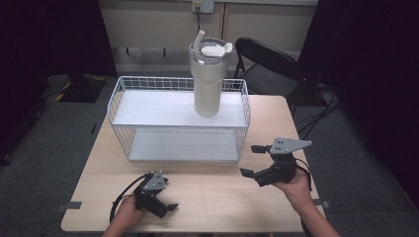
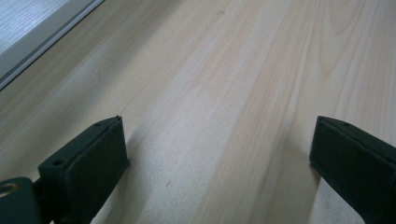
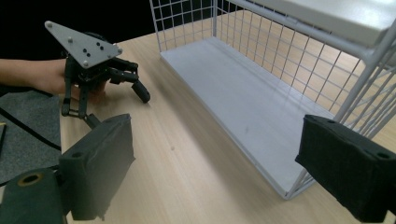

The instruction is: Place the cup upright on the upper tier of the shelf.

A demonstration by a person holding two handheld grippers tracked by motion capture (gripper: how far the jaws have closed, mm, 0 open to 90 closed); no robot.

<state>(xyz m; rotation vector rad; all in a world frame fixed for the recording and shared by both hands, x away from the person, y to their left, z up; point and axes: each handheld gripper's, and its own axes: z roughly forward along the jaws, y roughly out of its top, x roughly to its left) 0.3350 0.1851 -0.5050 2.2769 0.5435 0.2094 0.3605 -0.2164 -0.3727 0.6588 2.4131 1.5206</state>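
Claws both gape empty over the tabletop [image 1: 207, 182]: left claw [image 1: 167, 210] at seven o'clock, right claw [image 1: 252, 160] at four. Nearest them, the wire rack [image 1: 180, 145] stands at center, tumbler [image 1: 207, 81] on top.
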